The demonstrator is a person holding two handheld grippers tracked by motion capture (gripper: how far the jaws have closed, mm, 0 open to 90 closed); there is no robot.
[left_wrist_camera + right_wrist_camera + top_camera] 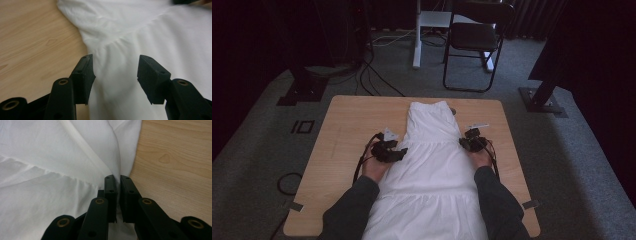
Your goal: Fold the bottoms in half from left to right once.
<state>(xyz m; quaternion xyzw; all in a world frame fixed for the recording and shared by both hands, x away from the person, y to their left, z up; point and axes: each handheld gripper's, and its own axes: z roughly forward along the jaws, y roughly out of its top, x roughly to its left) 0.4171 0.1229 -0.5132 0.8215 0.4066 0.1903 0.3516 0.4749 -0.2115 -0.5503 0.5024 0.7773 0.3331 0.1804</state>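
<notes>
the white dress point(432, 165) lies flat down the middle of the wooden table point(347, 125), its narrow top toward the far edge and its wide skirt running off the near edge between the person's forearms. left of the dress a broad strip of bare wood is free; right of it the free strip is narrower. no containers stand on the table. the left gripper point(401, 152) sits at the dress's left edge by the gathered waist seam, its jaws partly open over the cloth point(115, 75) and pinching nothing. the right gripper point(466, 142) sits at the dress's right edge, jaws almost together and clamped on a fold of the cloth point(117, 186), bare wood just beside it.
</notes>
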